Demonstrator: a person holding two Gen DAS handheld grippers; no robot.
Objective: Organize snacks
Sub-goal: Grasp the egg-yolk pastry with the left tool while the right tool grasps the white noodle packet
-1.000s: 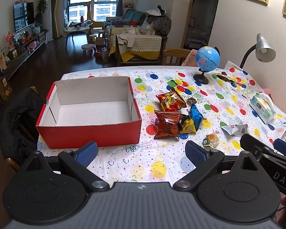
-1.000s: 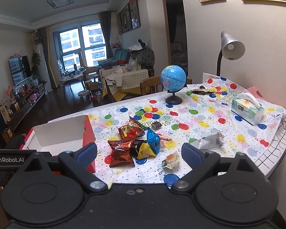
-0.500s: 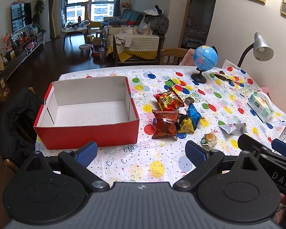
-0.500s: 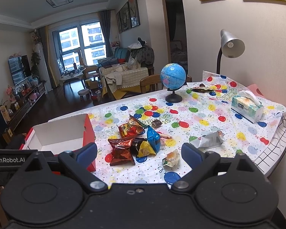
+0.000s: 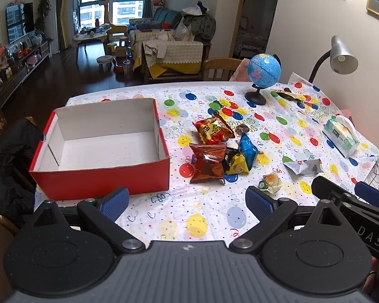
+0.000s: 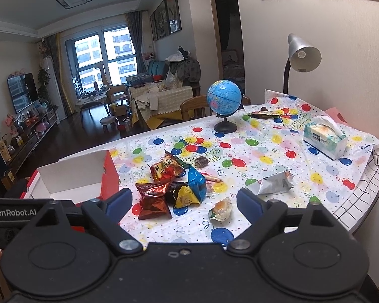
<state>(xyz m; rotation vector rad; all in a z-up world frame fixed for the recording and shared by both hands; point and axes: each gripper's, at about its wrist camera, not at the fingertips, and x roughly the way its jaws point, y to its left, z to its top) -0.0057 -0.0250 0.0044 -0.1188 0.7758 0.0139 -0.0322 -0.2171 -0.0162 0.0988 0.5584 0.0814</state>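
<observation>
An empty red cardboard box (image 5: 101, 184) (image 6: 110, 179) with a white inside stands at the table's left. To its right lies a heap of snack packets: a dark red foil bag (image 5: 208, 162) (image 6: 152, 198), an orange-red bag (image 5: 212, 130) (image 6: 166, 169), a blue pouch (image 5: 247, 151) (image 6: 196, 183) and a yellow one (image 5: 237, 165). A small clear-wrapped pastry (image 5: 270, 180) (image 6: 221, 209) and a crumpled silver wrapper (image 5: 304, 167) (image 6: 271, 183) lie nearer the front. My left gripper (image 5: 187, 200) hovers open above the front edge, holding nothing. My right gripper (image 6: 183, 202) is open, its jaws closing slightly, nothing pressed between them.
A blue globe (image 5: 264, 69) (image 6: 223, 97), a grey desk lamp (image 5: 343, 56) and a tissue box (image 5: 341, 136) (image 6: 324, 139) stand at the back and right. A dark jacket hangs on a chair (image 5: 5, 166) left of the table. The balloon tablecloth (image 5: 189, 217) drapes over the front edge.
Both views have barely shifted; the table contents lie as before. The right gripper's blue pads stand a little closer together than before.
</observation>
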